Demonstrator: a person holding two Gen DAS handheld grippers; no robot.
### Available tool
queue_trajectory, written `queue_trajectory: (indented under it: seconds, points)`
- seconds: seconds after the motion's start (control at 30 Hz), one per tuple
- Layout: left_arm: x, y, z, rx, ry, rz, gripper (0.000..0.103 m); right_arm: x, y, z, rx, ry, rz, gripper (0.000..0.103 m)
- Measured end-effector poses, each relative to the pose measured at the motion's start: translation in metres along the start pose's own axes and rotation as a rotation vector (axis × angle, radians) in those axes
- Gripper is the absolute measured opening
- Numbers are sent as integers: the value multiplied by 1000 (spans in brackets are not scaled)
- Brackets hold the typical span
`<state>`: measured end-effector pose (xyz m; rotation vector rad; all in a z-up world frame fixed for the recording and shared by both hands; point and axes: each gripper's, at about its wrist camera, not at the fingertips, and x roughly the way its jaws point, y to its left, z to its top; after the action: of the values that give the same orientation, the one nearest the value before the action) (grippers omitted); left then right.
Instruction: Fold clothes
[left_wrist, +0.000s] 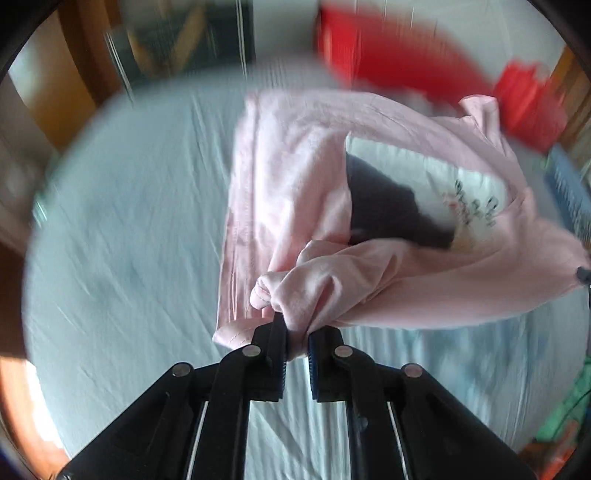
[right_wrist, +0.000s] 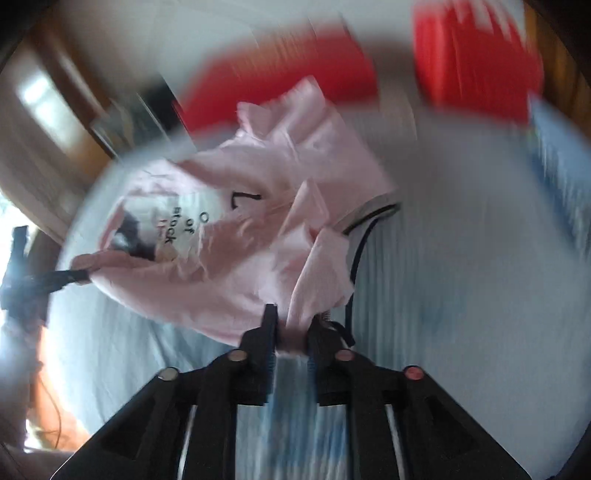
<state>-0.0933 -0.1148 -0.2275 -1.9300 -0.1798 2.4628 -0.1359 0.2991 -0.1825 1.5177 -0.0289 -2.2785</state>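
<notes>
A pale pink shirt (left_wrist: 295, 192) with a white printed panel and black lettering hangs lifted above a light blue bed sheet (left_wrist: 129, 221). My left gripper (left_wrist: 297, 332) is shut on a bunched fold of the pink shirt. In the right wrist view my right gripper (right_wrist: 291, 332) is shut on another edge of the same pink shirt (right_wrist: 229, 229), near its dark-trimmed collar. The left gripper (right_wrist: 79, 275) shows there at the far left, holding the shirt's other end. Both views are blurred by motion.
Red fabric items (left_wrist: 406, 55) lie at the bed's far side and also show in the right wrist view (right_wrist: 476, 55). A blue basket (left_wrist: 569, 192) stands at the right edge. Wooden furniture (left_wrist: 74, 74) rises behind the bed. Green and orange cloth (left_wrist: 565, 417) lies at the lower right.
</notes>
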Motion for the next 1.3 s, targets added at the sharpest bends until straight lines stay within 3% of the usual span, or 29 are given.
queue_trajectory:
  seconds: [0.03, 0.1, 0.13, 0.23, 0.3, 0.43, 0.53, 0.67, 0.8, 0.87, 0.93, 0.97, 1.0, 1.07, 1.2, 1.3]
  points:
    - [6, 0, -8, 12, 18, 3, 9, 11, -5, -10, 22, 36, -1, 23]
    - [3, -1, -15, 48, 27, 1, 9, 32, -15, -29, 66, 107, -2, 41]
    - [-2, 1, -15, 53, 37, -8, 10, 42, -20, -39, 88, 143, -3, 42]
    - [-34, 12, -7, 23, -11, -58, 14, 21, -20, -29, 109, 105, 6, 55]
    - [-54, 19, 0, 9, -65, -61, 16, 7, -18, -13, 124, 71, 9, 82]
    - [-74, 19, 8, -20, -117, -57, 16, 3, -12, 20, 133, 37, 7, 84]
    - [-81, 11, 12, -33, -109, -69, 16, 13, -12, 38, 124, 48, -6, 71]
    - [-35, 8, 16, -46, -11, -84, 16, 48, -13, 53, 97, 91, -59, 70]
    - [-4, 2, 22, -45, 38, -80, 16, 83, -14, 67, 71, 135, -112, 83]
    - [7, 0, 25, -51, 47, -84, 16, 98, -6, 67, 34, 159, -126, 84]
    - [12, 1, 27, -72, 48, -109, 16, 101, -1, 63, 10, 179, -149, 65]
    - [15, 2, 27, -83, 49, -122, 16, 98, 1, 61, -3, 179, -163, 20]
    - [18, 2, 28, -94, 49, -134, 15, 95, 3, 59, -15, 180, -178, 6]
    - [8, 5, 21, -102, 36, -177, 9, 67, -2, 53, 29, 139, -79, 5]
    - [-30, 10, -10, -53, -1, -214, 8, -20, -12, 7, 19, 46, 60, 5]
    - [-52, 18, -30, -43, 5, -248, 10, -32, -19, -36, 32, 107, 69, 5]
